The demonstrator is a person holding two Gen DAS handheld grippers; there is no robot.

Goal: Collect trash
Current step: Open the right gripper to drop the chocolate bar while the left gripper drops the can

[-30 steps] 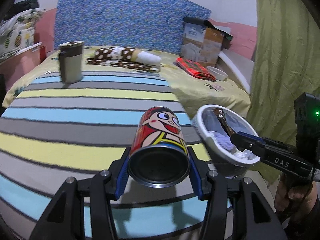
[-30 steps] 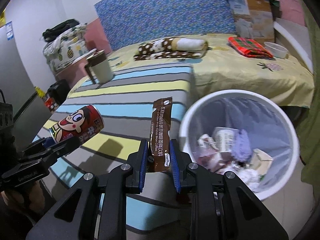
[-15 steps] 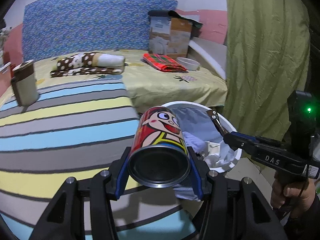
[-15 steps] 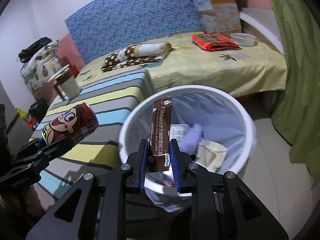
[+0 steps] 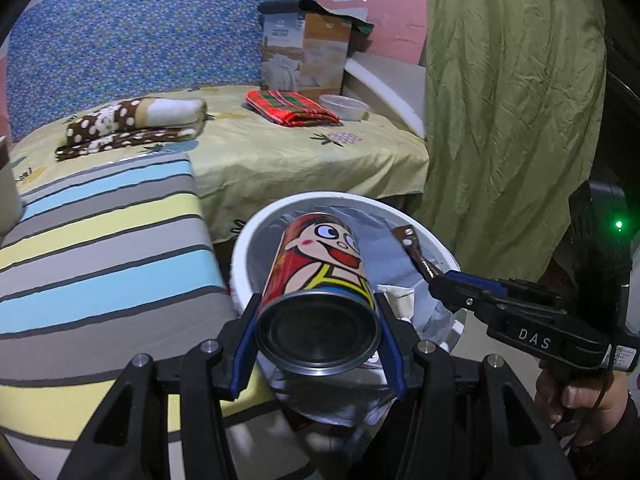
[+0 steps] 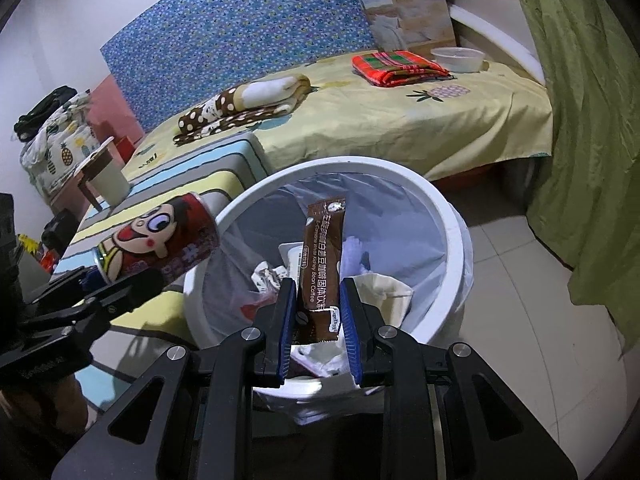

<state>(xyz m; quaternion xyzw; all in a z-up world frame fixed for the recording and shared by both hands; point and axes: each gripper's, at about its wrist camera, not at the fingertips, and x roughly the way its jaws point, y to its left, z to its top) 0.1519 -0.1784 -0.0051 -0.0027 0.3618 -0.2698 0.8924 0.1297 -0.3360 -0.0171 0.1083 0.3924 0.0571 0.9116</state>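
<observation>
The left gripper [image 5: 318, 334] is clamped on a red cartoon-printed drink can [image 5: 320, 280], its blue pads pressed to the can's two sides; the can lies along the fingers, base toward the camera, over the near rim of the white trash bin [image 5: 244, 248]. The right gripper [image 6: 318, 320] is clamped on a brown coffee sachet [image 6: 322, 264], which stands upright between its blue pads above the bin's open mouth. In the right wrist view the bin's rim [image 6: 448, 216] rings a clear liner holding crumpled paper and wrappers [image 6: 384, 288], and the can [image 6: 160, 240] reaches over the bin's left edge. A hand [image 5: 576, 396] grips the right gripper's handle at the lower right of the left wrist view. The bin stands on the tiled floor [image 6: 520, 280], just beside the corner of a striped blanket [image 5: 100, 240] on the bed. Farther back, on the yellow sheet [image 5: 280, 160], lie a polka-dot blanket roll [image 5: 136, 116], a folded red plaid cloth [image 5: 292, 106], and a white bowl [image 5: 344, 106], near the far edge. A green curtain [image 5: 512, 100] hangs at right.
</observation>
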